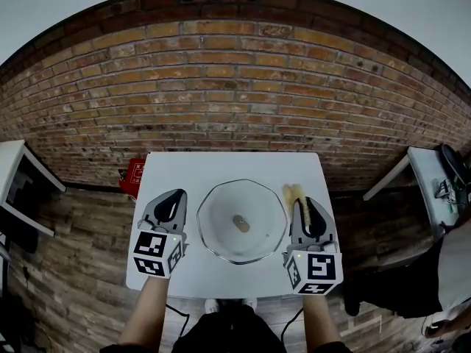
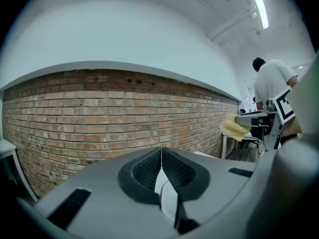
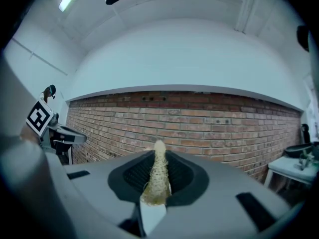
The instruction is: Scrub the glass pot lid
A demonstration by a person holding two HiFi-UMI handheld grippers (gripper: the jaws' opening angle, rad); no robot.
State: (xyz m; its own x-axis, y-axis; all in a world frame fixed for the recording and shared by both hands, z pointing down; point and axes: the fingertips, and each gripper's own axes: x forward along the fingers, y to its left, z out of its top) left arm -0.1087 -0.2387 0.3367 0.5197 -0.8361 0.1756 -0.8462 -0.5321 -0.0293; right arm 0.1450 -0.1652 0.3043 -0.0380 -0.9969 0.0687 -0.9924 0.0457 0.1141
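Observation:
The glass pot lid (image 1: 241,221) lies flat in the middle of the white table (image 1: 221,166), with its brown knob (image 1: 241,223) at the centre. My left gripper (image 1: 175,197) hovers just left of the lid, shut and empty; in its own view the left gripper (image 2: 161,152) shows its jaws together. Just right of the lid, my right gripper (image 1: 311,203) is shut on a yellow fibrous scrubber (image 1: 296,196). In the right gripper view, the scrubber (image 3: 158,176) is pinched in the right gripper (image 3: 159,156) and sticks out past the tips. Neither gripper view shows the lid.
A brick wall (image 1: 235,87) rises behind the table. A red box (image 1: 135,176) sits on the wooden floor at the table's far left corner. Other white tables stand at the left (image 1: 15,168) and right (image 1: 430,175). A person in a white shirt (image 2: 271,81) stands far off.

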